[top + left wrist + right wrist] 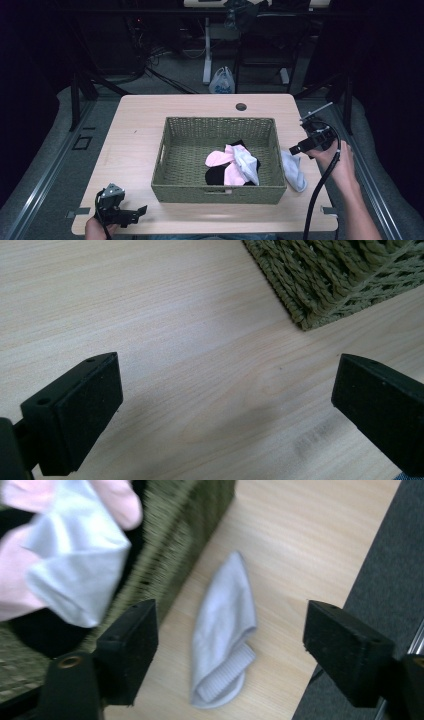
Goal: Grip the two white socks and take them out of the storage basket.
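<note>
The right gripper [230, 645] has its jaws wide apart with nothing between them, held above the right edge of the tabletop [140, 125]. In the right gripper view a pale grey sock [222, 635] lies flat on the wood below the gap between the jaws, its ribbed cuff folded at the near end. In the high view that sock [294, 171] rests just beside the right wall of the woven basket [172, 150], near the tabletop's right edge, and the right gripper [300, 148] hangs just above its far end, apart from it.

The left gripper [227, 405] also has its jaws spread apart and empty, low over bare wood near the front left corner of the tabletop. A corner of the basket [325, 285] shows beyond them in the left gripper view. In the high view the left gripper [134, 214] sits close to the front edge, well apart from the sock.

The basket stands in the middle of the tabletop. Inside it, toward its right front part, lies a heap of pink socks [220, 159], a white sock [246, 164] and black socks [215, 176].
</note>
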The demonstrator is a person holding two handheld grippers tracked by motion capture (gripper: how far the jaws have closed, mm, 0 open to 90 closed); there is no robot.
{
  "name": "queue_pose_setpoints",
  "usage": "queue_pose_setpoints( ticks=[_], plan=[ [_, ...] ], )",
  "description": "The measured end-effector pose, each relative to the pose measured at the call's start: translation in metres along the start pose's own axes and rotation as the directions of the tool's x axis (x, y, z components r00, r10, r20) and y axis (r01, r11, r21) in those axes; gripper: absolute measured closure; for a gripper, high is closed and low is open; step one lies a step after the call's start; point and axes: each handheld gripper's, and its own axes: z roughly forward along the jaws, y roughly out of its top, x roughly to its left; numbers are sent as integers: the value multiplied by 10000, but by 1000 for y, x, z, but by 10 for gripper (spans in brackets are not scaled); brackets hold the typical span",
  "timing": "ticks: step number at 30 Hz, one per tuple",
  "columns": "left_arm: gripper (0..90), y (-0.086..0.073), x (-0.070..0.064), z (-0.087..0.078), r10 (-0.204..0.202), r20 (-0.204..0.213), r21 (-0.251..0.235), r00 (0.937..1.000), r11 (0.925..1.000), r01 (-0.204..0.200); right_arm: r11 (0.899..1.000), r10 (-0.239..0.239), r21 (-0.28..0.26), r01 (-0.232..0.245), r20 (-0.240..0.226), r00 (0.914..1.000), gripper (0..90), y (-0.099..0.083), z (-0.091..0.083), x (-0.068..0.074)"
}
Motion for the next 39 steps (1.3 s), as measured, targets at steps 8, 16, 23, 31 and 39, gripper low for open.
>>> queue_pose_setpoints(
  ticks=[8, 16, 23, 31, 39],
  plan=[
    [3, 0, 0, 0, -25, -10, -5, 10000, 10000, 25, 9931, -1006, -615, 994, -159, 9948, 106, 19, -30, 39],
    [3, 0, 0, -1, -39, -12, -51, 10000, 10000, 39, 9758, -2147, -540, 2119, -524, 9753, 82, 44, -25, 84],
    [2, -1, 0, -1, -44, 29, -51, 10000, 10000, 44, 9682, -2502, -252, 2490, -830, 9646, 76, 59, 0, 108],
    [3, -1, 0, -1, -44, 35, -54, 10000, 10000, 44, 9668, -2452, 439, 2518, -1193, 9621, 3, 59, 42, 123],
    [2, -1, 0, -1, -31, 63, -79, 10000, 10000, 32, 9588, -2407, 1191, 2580, -1422, 9601, 29, 55, 79, 130]
  ],
)
